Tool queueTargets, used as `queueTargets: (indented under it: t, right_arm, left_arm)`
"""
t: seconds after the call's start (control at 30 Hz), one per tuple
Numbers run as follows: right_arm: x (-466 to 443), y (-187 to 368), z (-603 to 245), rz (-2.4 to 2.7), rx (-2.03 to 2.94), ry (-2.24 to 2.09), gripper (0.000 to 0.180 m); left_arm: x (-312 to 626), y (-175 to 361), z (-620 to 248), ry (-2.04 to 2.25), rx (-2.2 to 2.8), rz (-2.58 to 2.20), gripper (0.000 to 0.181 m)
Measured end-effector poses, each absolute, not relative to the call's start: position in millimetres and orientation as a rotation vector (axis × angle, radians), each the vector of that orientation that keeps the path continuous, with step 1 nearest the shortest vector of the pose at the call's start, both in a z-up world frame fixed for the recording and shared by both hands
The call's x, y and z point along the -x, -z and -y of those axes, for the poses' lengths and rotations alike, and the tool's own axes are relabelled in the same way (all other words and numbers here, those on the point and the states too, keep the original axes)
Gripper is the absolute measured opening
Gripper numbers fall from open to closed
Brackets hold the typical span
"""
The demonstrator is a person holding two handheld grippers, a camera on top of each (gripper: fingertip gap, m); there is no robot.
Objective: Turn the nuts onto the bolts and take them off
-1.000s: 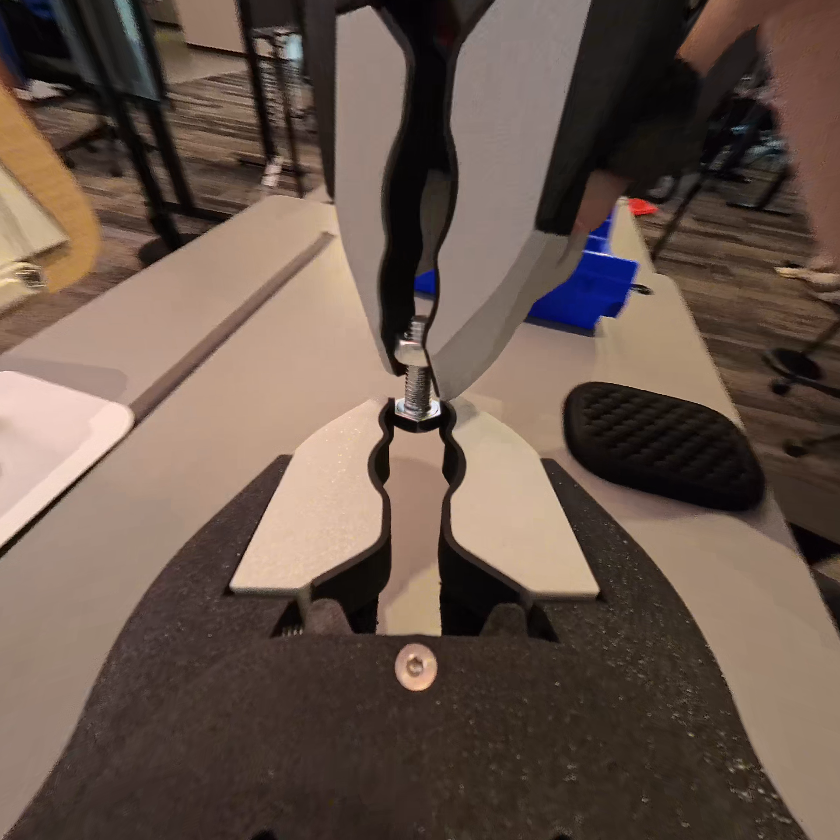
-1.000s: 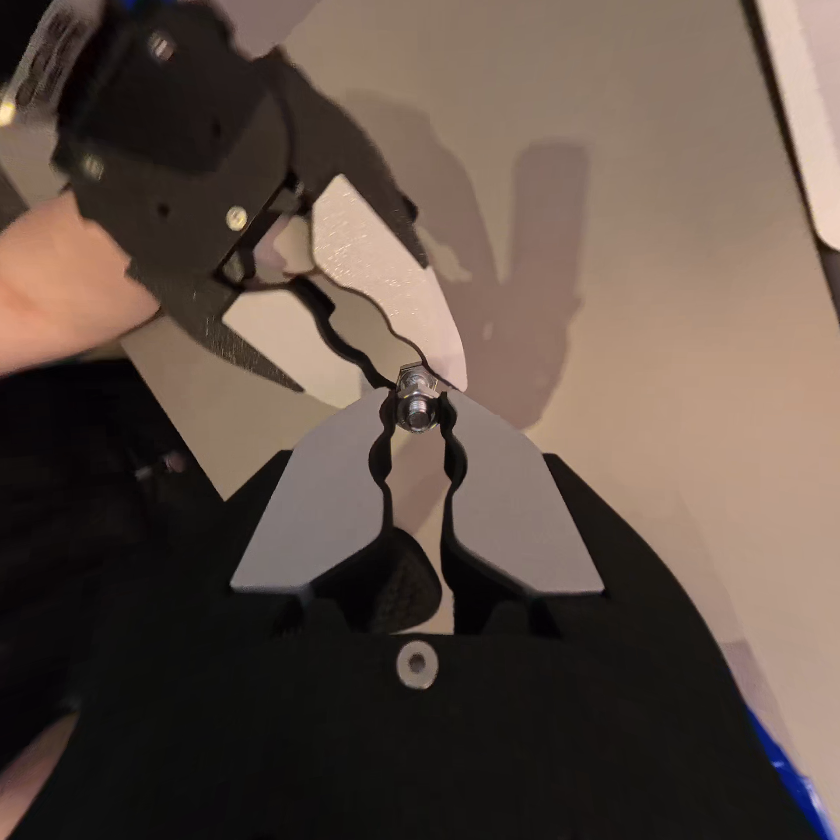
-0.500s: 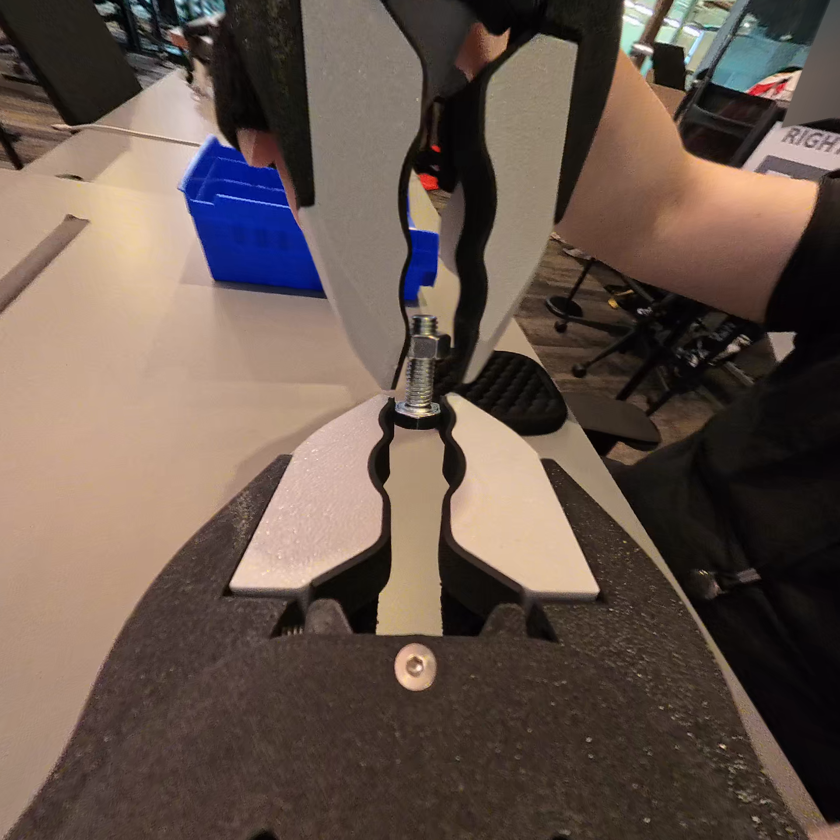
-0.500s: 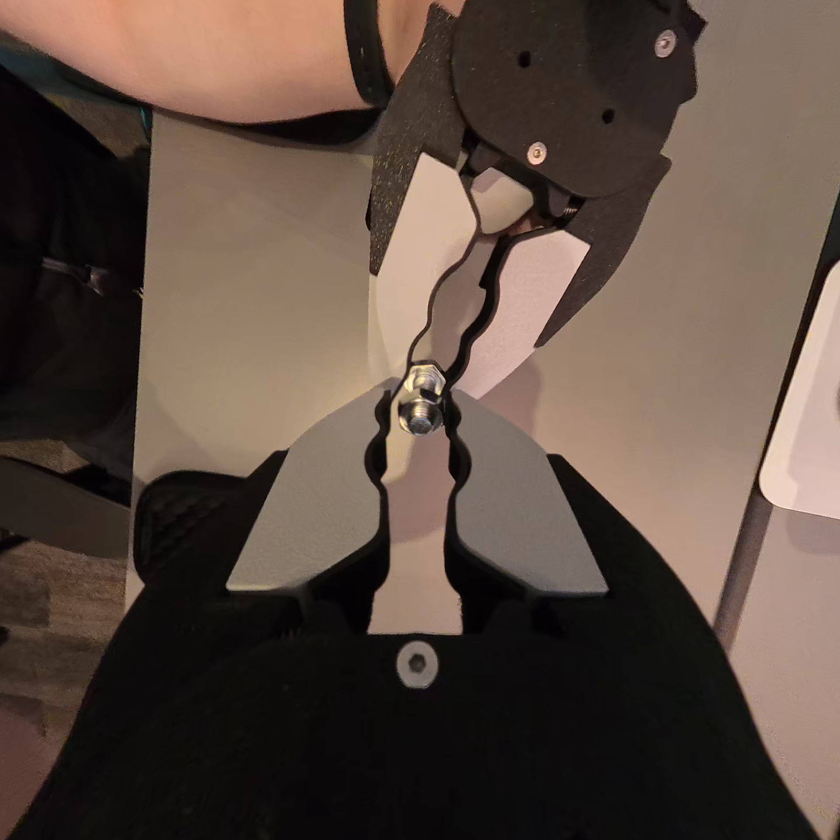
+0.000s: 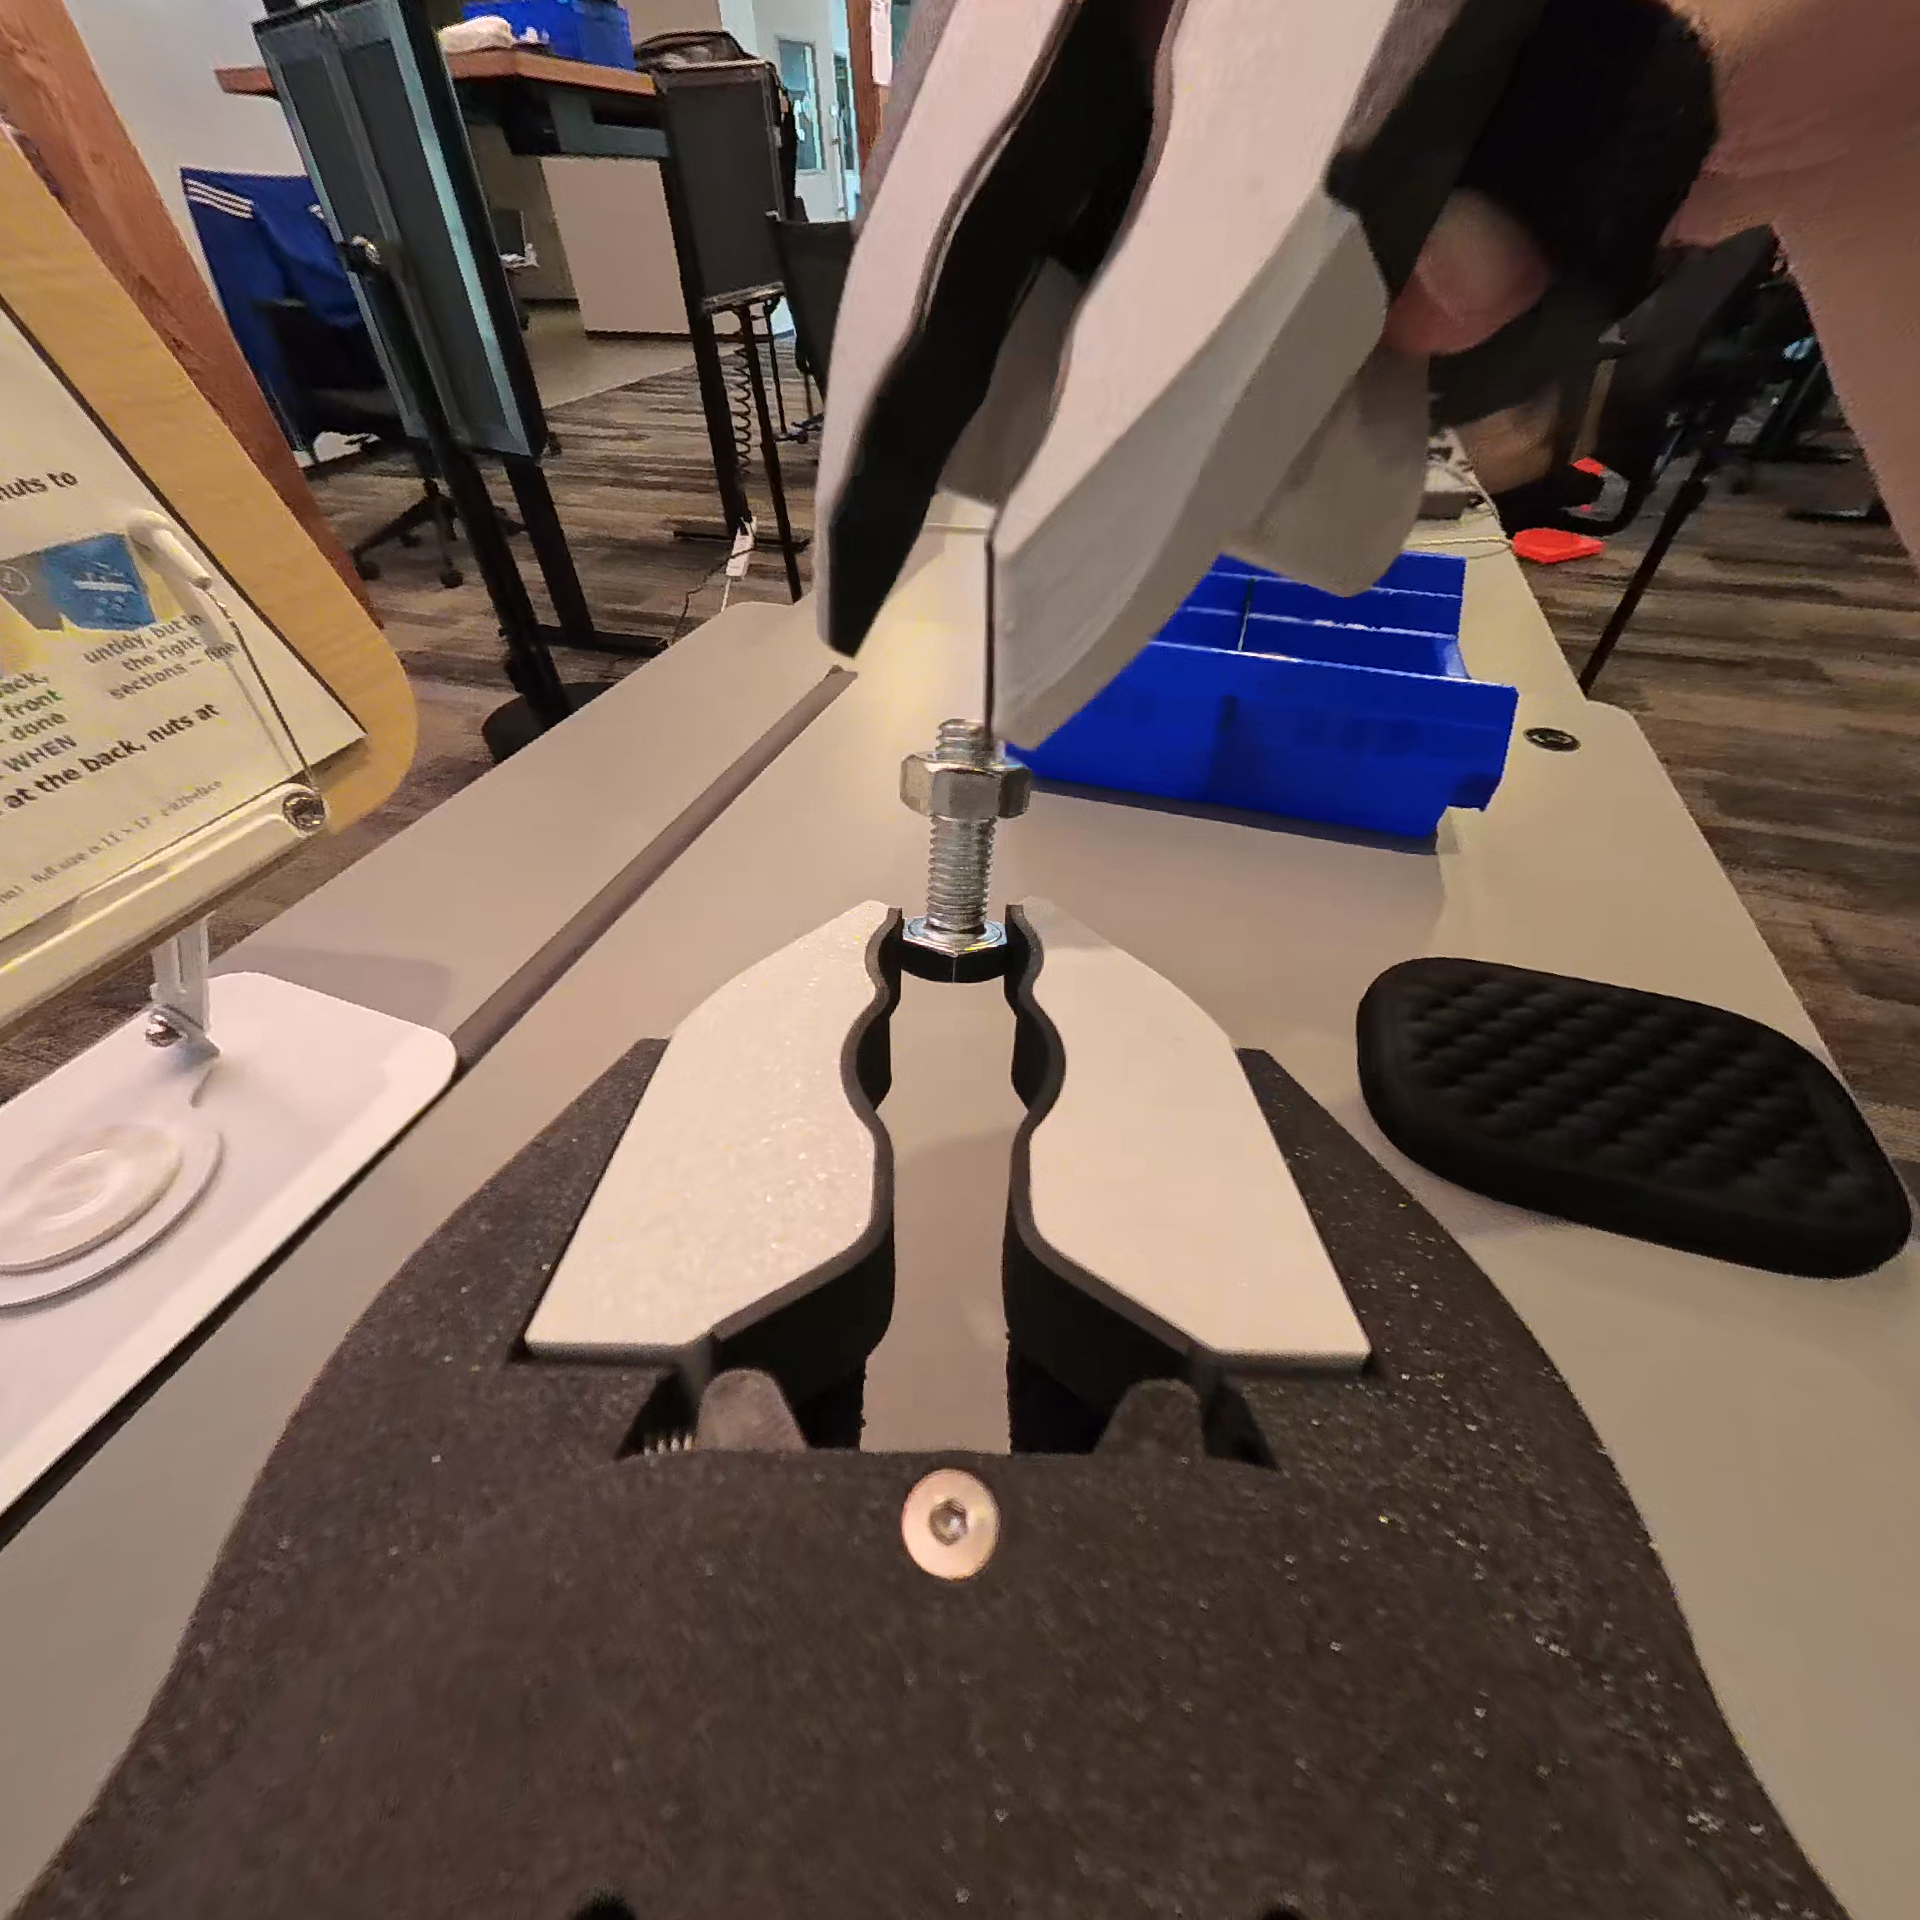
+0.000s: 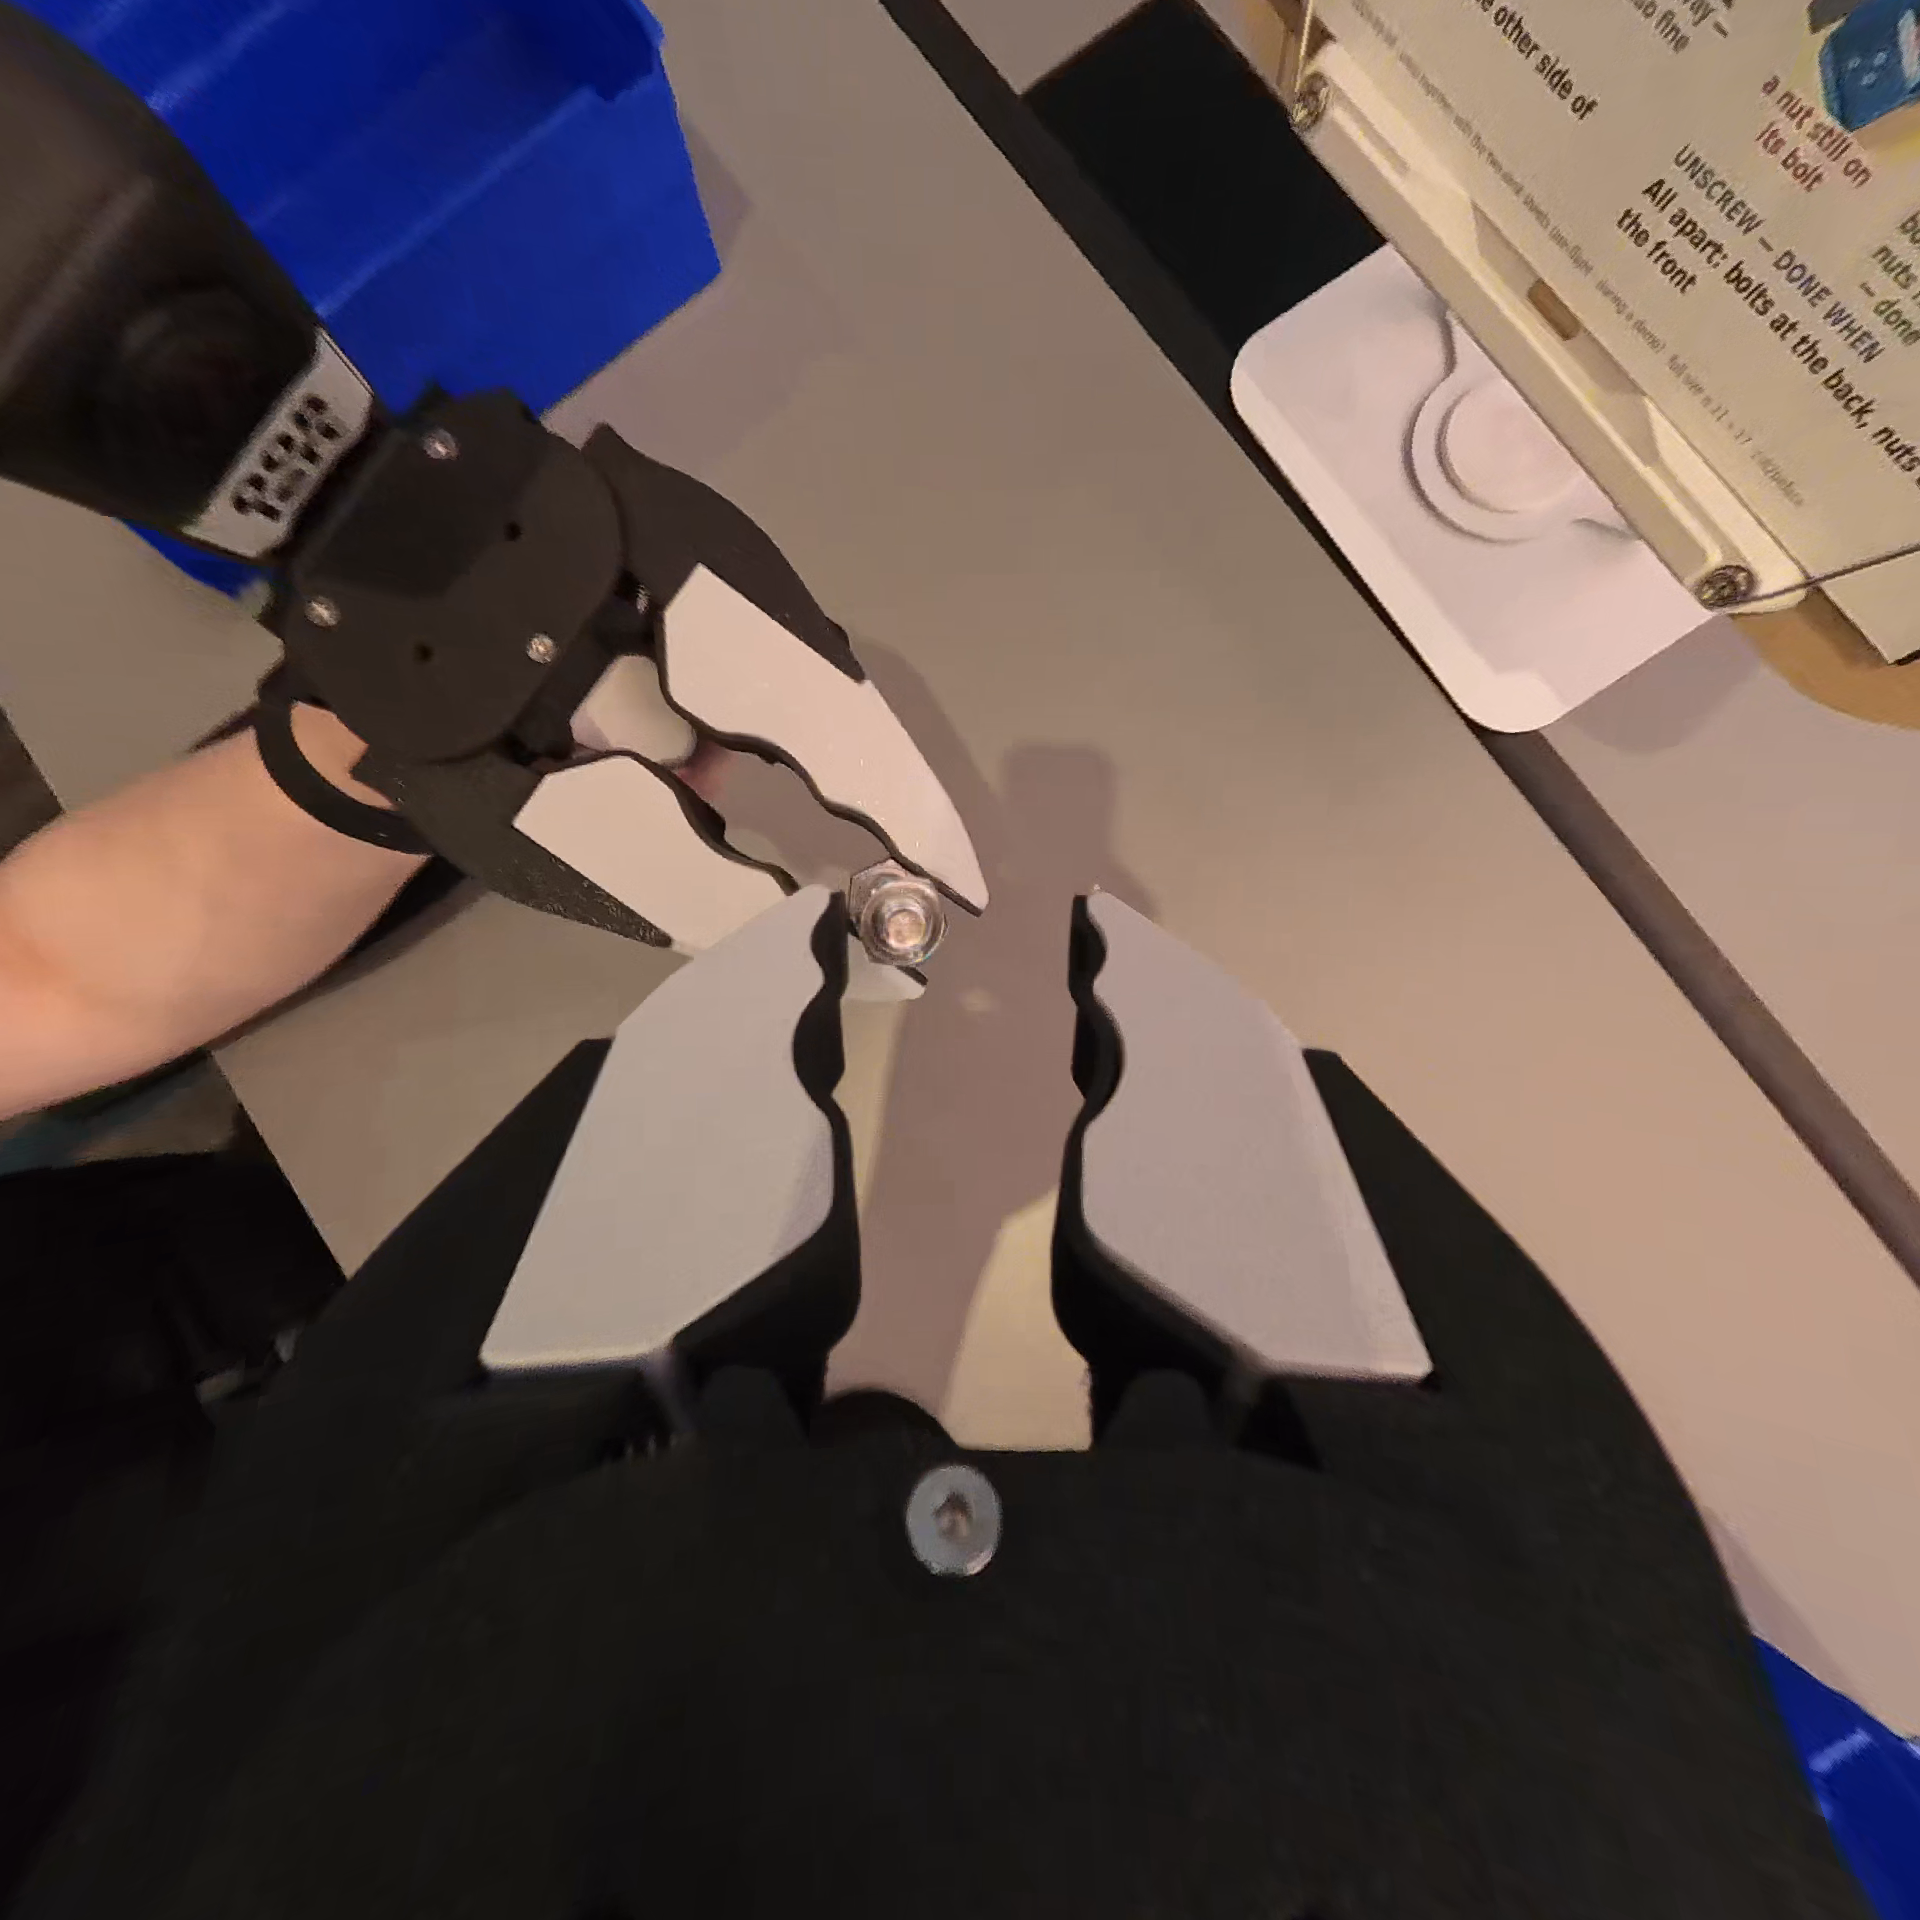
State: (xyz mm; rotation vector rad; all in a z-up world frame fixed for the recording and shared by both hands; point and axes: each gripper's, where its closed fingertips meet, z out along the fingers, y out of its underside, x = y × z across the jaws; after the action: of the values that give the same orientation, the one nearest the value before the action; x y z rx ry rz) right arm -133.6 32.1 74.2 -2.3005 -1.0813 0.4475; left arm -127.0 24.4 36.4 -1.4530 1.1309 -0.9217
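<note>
My left gripper (image 5: pixel 954 933) is shut on the head of a silver bolt (image 5: pixel 958 871) and holds it upright above the grey table (image 5: pixel 1299 914). A hex nut (image 5: pixel 964 787) sits near the top of the thread. My right gripper (image 6: pixel 954 914) is open and points down over the bolt's end. The nut (image 6: pixel 896 920) lies between its fingers, close to the left one, and is not gripped. The right gripper (image 5: pixel 930 686) also shows in the left wrist view, just above the nut. The left gripper (image 6: pixel 883 896) shows in the right wrist view, held by a hand.
A blue bin (image 5: pixel 1299 686) stands at the back of the table, also seen in the right wrist view (image 6: pixel 416 156). A black textured pad (image 5: pixel 1621 1112) lies at the right. A sign stand with a white base (image 5: pixel 208 1091) is at the left. One gripper's finger ends stand about 4 cm off the other's.
My right gripper has opened and let go of the nut, which stays near the top of the bolt. Both grippers have swung round, so the background has shifted.
</note>
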Motion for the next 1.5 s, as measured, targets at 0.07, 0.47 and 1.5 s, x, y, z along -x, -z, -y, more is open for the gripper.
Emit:
queueTargets:
  t: [0.07,0.47,1.5]
  right_arm:
    - [133.3,-71.0,-29.9,1.092,2.333,-0.440,0.040]
    - [139.4,-66.1,-34.1,0.966,2.463,-0.438,0.017]
    - [144.2,-64.8,39.1,2.015,1.657,-0.425,0.019]
  left_arm:
    - [127.4,-37.5,-25.2,0.910,1.449,-1.124,0.018]
    - [126.4,-40.0,-38.8,0.711,1.462,-1.049,0.018]
    - [128.7,-43.0,48.4,1.354,1.358,-1.470,0.018]
